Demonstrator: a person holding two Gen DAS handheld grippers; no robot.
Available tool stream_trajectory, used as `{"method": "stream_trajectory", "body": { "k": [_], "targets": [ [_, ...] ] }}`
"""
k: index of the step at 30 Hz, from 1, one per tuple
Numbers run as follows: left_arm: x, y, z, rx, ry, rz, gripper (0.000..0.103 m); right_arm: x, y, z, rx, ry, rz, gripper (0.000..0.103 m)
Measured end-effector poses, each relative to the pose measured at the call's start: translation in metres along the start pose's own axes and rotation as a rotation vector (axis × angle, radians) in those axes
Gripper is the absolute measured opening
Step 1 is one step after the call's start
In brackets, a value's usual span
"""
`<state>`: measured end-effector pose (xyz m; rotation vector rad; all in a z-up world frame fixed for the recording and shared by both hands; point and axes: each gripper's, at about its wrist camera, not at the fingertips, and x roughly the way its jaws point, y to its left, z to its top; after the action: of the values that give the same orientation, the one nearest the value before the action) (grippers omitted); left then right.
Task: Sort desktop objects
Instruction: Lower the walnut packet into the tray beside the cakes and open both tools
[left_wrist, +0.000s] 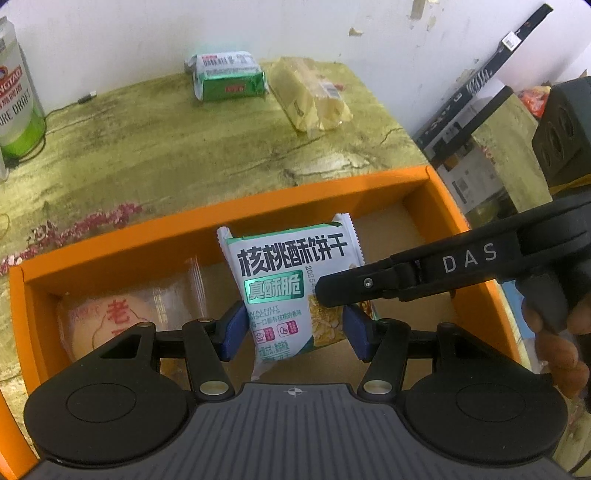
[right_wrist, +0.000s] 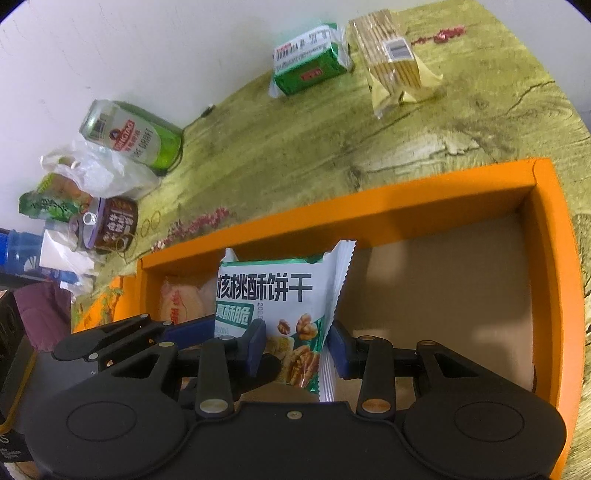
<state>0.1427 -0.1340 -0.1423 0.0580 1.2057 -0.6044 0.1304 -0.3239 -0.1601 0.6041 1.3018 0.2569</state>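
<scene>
A white and green walnut biscuit packet (left_wrist: 291, 280) (right_wrist: 280, 295) hangs upright over the orange box (left_wrist: 221, 210) (right_wrist: 369, 206). My left gripper (left_wrist: 295, 328) is shut on it, with a blue pad against each side. My right gripper (right_wrist: 297, 347) is also shut on the packet's lower part; in the left wrist view one of its black fingers (left_wrist: 354, 288) reaches in from the right. A round pastry in clear wrap (left_wrist: 110, 317) (right_wrist: 181, 299) lies in the box at the left. Further back on the table lie a green packet (left_wrist: 229, 79) (right_wrist: 310, 64) and a yellow cracker packet (left_wrist: 310, 96) (right_wrist: 395, 59).
A green beer can (left_wrist: 18, 107) (right_wrist: 133, 136) stands by the wall at the left. Near it are a plastic bag (right_wrist: 96, 173) and a brown tin (right_wrist: 114, 225). Black boxes (left_wrist: 480, 96) lean at the right. The box's right half shows bare cardboard floor (right_wrist: 443, 288).
</scene>
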Motion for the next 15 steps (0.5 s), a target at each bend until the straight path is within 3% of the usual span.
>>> {"method": "stream_trajectory", "body": {
  "k": [15],
  "targets": [
    [0.019,0.003,-0.003,-0.004,0.048,0.012,0.058,0.021,-0.010,0.002,0.000,0.048,-0.016,0.036]
  ]
}}
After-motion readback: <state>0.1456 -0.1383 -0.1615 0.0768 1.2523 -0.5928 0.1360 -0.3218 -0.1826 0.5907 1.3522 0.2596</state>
